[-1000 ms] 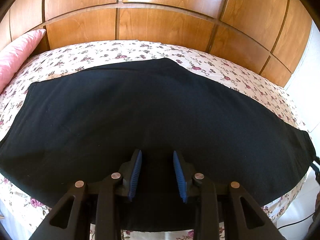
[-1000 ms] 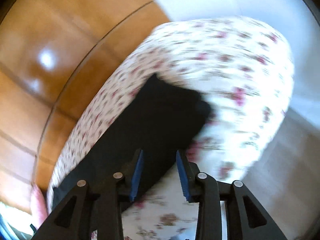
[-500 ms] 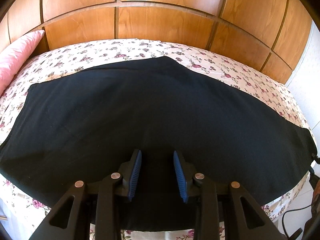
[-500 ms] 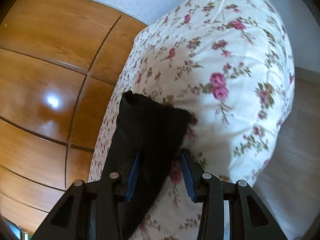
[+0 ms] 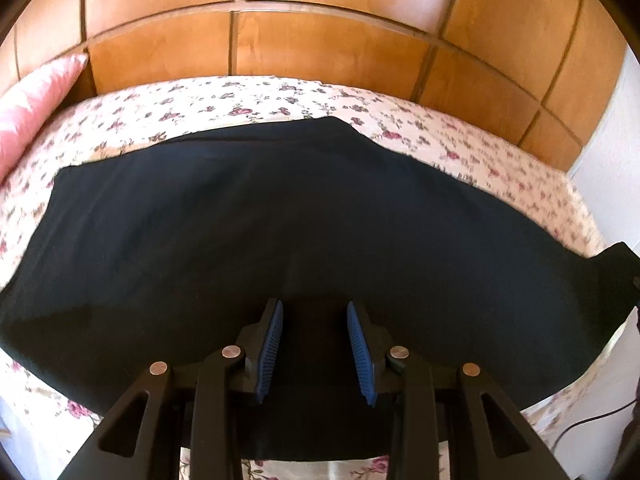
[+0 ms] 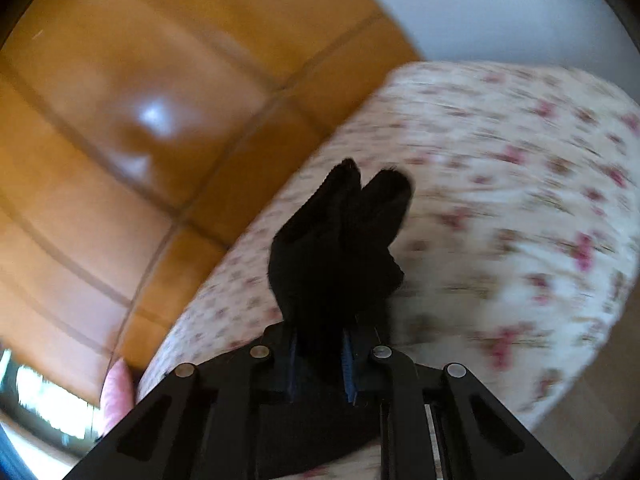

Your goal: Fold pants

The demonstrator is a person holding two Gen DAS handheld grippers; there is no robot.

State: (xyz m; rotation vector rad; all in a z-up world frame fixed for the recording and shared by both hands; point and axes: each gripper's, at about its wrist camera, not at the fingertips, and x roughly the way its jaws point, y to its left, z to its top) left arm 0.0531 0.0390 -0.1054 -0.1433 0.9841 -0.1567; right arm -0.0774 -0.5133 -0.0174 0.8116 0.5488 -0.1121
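Black pants [image 5: 280,232] lie spread flat across a floral bedsheet [image 5: 248,100], reaching from the left edge to the far right. My left gripper [image 5: 315,320] is open and empty, hovering over the near edge of the pants at their middle. In the right wrist view my right gripper [image 6: 320,344] is shut on the bunched end of the pants [image 6: 340,240], which sticks up between the pads above the floral bed [image 6: 520,200]. That view is blurred by motion.
A wooden panelled headboard wall [image 5: 320,40] runs behind the bed. A pink pillow [image 5: 28,112] lies at the far left. A white wall [image 6: 500,8] stands past the bed's right end. A dark cable [image 5: 588,420] lies on the floor at lower right.
My right gripper closed on the pants' end and lifted it off the bed corner. In the left view the pants' right end has risen slightly; the left gripper stayed open.
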